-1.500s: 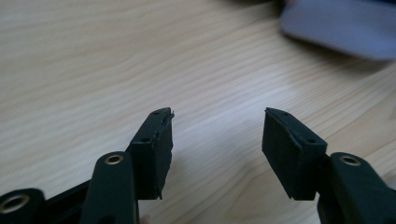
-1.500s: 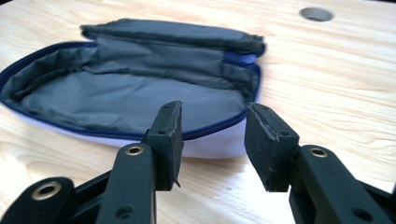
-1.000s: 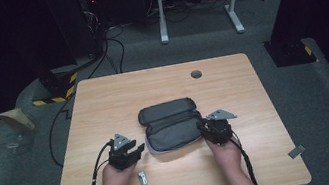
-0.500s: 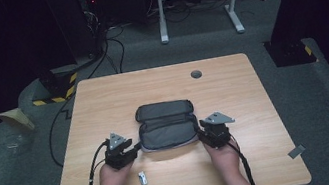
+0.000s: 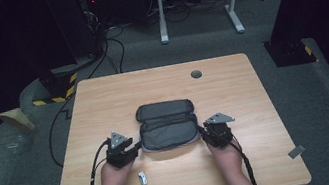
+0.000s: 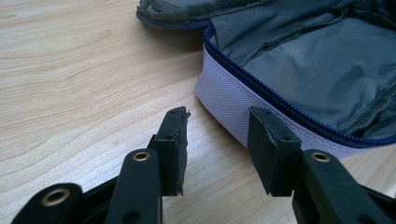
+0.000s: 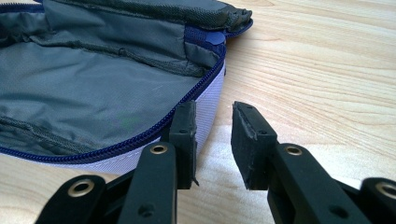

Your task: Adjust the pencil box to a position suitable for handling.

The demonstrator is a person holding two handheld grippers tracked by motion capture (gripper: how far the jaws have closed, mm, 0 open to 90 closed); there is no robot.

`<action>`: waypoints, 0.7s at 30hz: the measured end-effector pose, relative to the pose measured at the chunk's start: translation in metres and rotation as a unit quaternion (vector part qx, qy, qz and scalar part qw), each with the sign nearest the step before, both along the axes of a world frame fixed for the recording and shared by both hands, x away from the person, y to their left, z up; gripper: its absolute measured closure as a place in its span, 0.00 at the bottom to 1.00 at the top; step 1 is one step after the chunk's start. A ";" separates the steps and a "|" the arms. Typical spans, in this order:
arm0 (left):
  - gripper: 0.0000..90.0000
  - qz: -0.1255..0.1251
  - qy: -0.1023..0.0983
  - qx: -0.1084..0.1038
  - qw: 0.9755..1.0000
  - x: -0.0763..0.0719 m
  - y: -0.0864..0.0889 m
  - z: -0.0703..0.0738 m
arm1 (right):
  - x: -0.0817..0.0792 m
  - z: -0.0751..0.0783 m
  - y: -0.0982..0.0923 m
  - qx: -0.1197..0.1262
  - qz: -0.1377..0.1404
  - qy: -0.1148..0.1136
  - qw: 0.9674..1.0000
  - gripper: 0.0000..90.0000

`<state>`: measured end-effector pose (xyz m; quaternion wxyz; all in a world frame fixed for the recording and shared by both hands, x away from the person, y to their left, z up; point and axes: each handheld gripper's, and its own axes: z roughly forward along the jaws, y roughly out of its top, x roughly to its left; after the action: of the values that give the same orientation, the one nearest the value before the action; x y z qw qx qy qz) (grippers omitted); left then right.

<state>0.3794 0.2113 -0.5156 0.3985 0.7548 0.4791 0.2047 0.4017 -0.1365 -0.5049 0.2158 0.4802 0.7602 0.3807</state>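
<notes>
Nearest the table's (image 5: 102,98) front edge, a person's forearms came in from below, and a small silver-and-black object (image 5: 142,178), too small to identify, lay on the wood between them, closer to the left hand. Just beyond, the left gripper (image 5: 129,150) sat at the left end of an open zippered pouch (image 5: 168,131); in the left gripper view its jaws stood apart with bare wood between them, one pad (image 6: 268,140) in front of the pouch's (image 6: 299,70) pale outer wall. The right gripper (image 5: 208,133) sat at the pouch's right end; its jaws had just been closing, a narrow gap remained, and nothing was clamped, one pad (image 7: 184,130) against the pouch's (image 7: 93,93) wall. The pouch lay near the table's centre, its grey lining up and lid folded back. Farther off, a round dark grommet (image 5: 196,74) sat near the back edge.
</notes>
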 end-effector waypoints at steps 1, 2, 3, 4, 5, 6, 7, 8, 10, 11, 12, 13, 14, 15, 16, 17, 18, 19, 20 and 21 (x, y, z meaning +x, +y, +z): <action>0.64 -0.001 0.000 0.004 1.000 0.001 0.000 0.000 | 0.001 0.000 0.000 0.001 -0.001 0.002 1.000 0.78; 0.64 -0.002 -0.001 0.006 1.000 0.001 0.000 0.000 | 0.002 0.001 0.000 0.002 -0.003 0.002 1.000 0.77; 0.64 -0.003 -0.002 0.007 1.000 0.000 0.000 0.001 | 0.002 0.001 -0.001 0.001 -0.003 0.001 1.000 0.77; 0.64 -0.003 -0.002 0.007 1.000 0.000 0.000 0.001 | 0.002 0.001 -0.001 0.001 -0.003 0.001 1.000 0.77; 0.63 -0.001 -0.004 0.014 1.000 0.000 0.001 0.001 | 0.001 0.003 -0.002 0.000 -0.003 -0.002 1.000 0.76; 0.63 -0.001 -0.004 0.014 1.000 0.000 0.001 0.001 | 0.001 0.003 -0.002 0.000 -0.003 -0.002 1.000 0.76; 0.63 0.000 -0.004 0.017 1.000 -0.001 0.002 0.001 | 0.000 0.004 -0.004 -0.001 -0.004 -0.001 1.000 0.75; 0.63 0.000 -0.004 0.018 1.000 -0.002 0.004 0.001 | -0.001 0.004 -0.005 -0.003 -0.003 -0.003 1.000 0.74; 0.62 0.000 -0.005 0.023 1.000 -0.004 0.006 0.001 | -0.004 0.004 -0.009 -0.004 -0.006 -0.004 1.000 0.72; 0.62 0.000 -0.005 0.028 1.000 -0.005 0.007 0.001 | -0.005 0.004 -0.010 -0.007 -0.007 -0.004 1.000 0.71; 0.62 -0.001 -0.005 0.032 0.999 -0.007 0.008 0.002 | -0.007 0.004 -0.012 -0.009 -0.008 -0.006 1.000 0.70; 0.61 -0.001 -0.006 0.031 0.999 -0.008 0.010 0.002 | -0.009 0.004 -0.015 -0.012 -0.007 -0.011 1.000 0.70; 0.61 -0.001 -0.006 0.031 0.999 -0.008 0.010 0.002 | -0.009 0.004 -0.015 -0.012 -0.007 -0.011 1.000 0.70; 0.61 0.003 -0.004 0.031 1.000 -0.012 0.014 0.002 | -0.013 0.003 -0.021 -0.014 -0.005 -0.017 1.000 0.68; 0.60 0.003 -0.002 0.030 1.000 -0.013 0.017 0.001 | -0.015 0.003 -0.024 -0.016 -0.006 -0.019 1.000 0.67; 0.59 0.004 0.002 0.029 1.000 -0.015 0.019 0.000 | -0.018 0.002 -0.027 -0.019 -0.007 -0.019 1.000 0.66; 0.58 0.004 0.002 0.029 1.000 -0.015 0.019 0.000 | -0.020 0.001 -0.030 -0.024 -0.007 -0.019 1.000 0.64; 0.58 0.000 0.008 0.044 0.999 -0.019 0.023 -0.001 | -0.022 -0.001 -0.034 -0.028 -0.007 -0.018 0.999 0.63; 0.57 0.000 0.008 0.044 0.999 -0.019 0.023 -0.001 | -0.022 -0.001 -0.034 -0.028 -0.007 -0.018 0.999 0.63; 0.57 0.003 0.009 0.048 0.999 -0.022 0.026 -0.001 | -0.025 -0.004 -0.041 -0.029 -0.008 -0.012 0.999 0.61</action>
<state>0.3577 0.2377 -0.5166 0.3567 0.7736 0.4746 0.2215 0.3764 -0.1776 -0.5084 0.2416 0.4755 0.7643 0.3625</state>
